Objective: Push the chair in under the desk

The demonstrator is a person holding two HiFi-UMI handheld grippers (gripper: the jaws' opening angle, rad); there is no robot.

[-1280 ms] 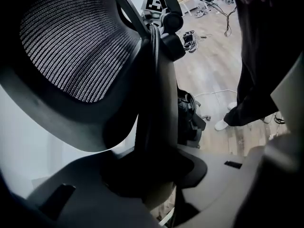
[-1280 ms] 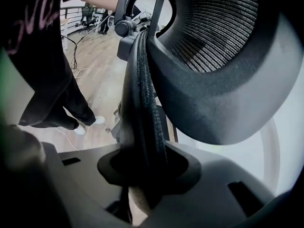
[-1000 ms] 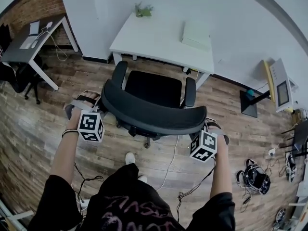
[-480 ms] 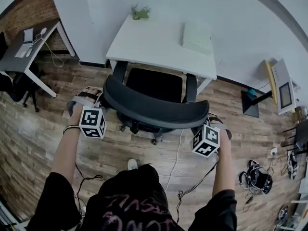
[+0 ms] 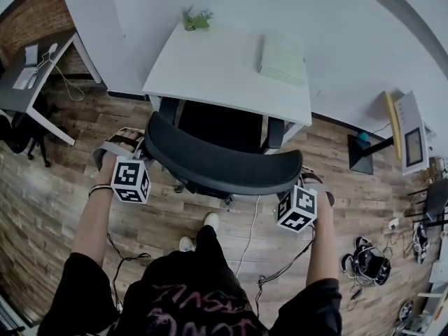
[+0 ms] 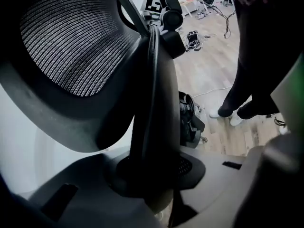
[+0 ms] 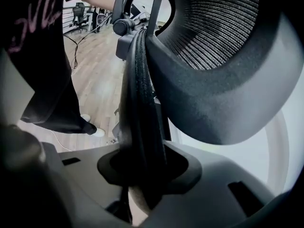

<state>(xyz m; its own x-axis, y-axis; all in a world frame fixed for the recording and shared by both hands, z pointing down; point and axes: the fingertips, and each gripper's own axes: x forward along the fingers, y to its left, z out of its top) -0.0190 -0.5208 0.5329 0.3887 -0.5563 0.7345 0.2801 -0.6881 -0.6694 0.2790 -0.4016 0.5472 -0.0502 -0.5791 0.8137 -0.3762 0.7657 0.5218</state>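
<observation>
A black mesh office chair [image 5: 222, 127] faces the white desk [image 5: 210, 68], its seat partly beneath the desktop. Both grippers hold the curved backrest [image 5: 217, 165] by its ends. My left gripper [image 5: 137, 144] is at the left end; its jaws are closing, with the backrest's edge [image 6: 151, 103] between them and the pads against it. At the right end my right gripper [image 5: 302, 180] is shut on the edge [image 7: 138, 103]. The mesh [image 6: 71, 46] fills the left gripper view, and the mesh [image 7: 218, 37] fills the right gripper view.
A small plant [image 5: 196, 18] and a white box [image 5: 282, 51] sit on the desk. Another desk [image 5: 35, 75] stands at the far left. Cables [image 5: 248, 238] trail over the wooden floor by my feet [image 5: 210, 222]. A white device [image 5: 413, 133] and a bag [image 5: 367, 259] are at right.
The chair has rolled toward the desk, its seat farther under the desktop. Both grippers moved forward with the backrest, and the person stepped forward.
</observation>
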